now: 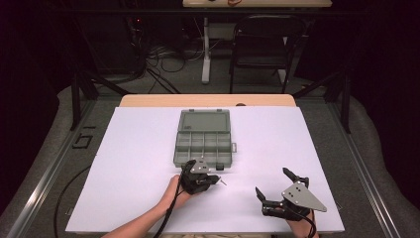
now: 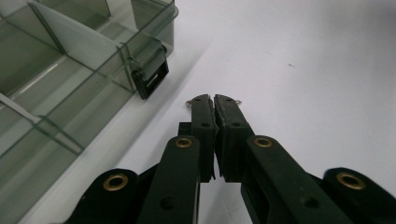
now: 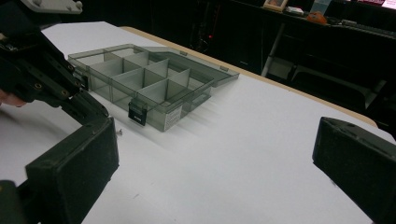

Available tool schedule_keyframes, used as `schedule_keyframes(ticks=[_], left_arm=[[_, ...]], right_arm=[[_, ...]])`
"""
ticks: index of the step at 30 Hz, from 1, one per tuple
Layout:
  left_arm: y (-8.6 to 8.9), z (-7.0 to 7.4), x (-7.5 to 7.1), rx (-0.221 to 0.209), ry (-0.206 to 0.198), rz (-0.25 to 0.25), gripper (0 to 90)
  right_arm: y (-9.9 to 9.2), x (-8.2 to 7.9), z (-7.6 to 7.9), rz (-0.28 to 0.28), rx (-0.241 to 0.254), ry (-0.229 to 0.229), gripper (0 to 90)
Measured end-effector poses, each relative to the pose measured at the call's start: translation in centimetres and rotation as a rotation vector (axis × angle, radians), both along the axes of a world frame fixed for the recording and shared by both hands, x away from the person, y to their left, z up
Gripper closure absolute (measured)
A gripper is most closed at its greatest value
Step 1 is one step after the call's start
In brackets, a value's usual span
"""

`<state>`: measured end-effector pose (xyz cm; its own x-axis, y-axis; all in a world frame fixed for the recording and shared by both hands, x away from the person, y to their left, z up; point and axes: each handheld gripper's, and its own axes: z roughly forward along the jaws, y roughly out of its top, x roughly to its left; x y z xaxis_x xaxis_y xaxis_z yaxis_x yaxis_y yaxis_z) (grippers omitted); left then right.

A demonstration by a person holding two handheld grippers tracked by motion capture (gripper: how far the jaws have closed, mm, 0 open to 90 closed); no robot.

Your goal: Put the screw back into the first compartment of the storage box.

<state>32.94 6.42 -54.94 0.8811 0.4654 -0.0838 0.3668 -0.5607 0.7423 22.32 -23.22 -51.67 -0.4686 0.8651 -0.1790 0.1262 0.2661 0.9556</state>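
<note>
A lab, by the look: beyond the right gripper (image 1: 280, 188) stand a folding chair (image 1: 262, 42), tangled floor cables (image 1: 163, 59) and dark curtained walls.

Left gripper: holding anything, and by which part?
Yes. Left gripper, shut, pinches a small metal part at mid-length; both ends poke out. Right gripper is open, empty.
</note>
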Motion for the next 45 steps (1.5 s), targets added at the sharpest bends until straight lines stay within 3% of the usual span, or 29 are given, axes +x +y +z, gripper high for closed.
schedule_keyframes(ticks=[16,23,27,31,42,45], left_arm=[[3.6,3.4,1.6,-0.032,-0.027,0.042,86.9],[6.0,5.2,3.6,-0.029,-0.065,0.113,86.9],[7.3,5.9,5.3,-0.021,-0.084,0.179,86.9],[8.5,6.0,7.2,-0.013,-0.064,0.237,86.9],[8.1,5.6,9.9,0.040,-0.043,0.286,86.8],[7.9,5.2,10.5,0.053,-0.020,0.296,86.8]], right_arm=[[0.0,-0.1,0.0,0.003,-0.007,0.005,0.0],[0.2,0.1,-0.1,0.002,0.003,-0.010,0.0],[0.1,0.0,0.0,0.006,-0.012,0.008,0.0],[0.1,0.0,0.0,0.006,-0.015,0.008,0.0],[0.2,0.1,-0.1,0.009,-0.016,0.010,0.0],[0.2,0.1,-0.1,0.010,-0.018,0.011,0.0]])
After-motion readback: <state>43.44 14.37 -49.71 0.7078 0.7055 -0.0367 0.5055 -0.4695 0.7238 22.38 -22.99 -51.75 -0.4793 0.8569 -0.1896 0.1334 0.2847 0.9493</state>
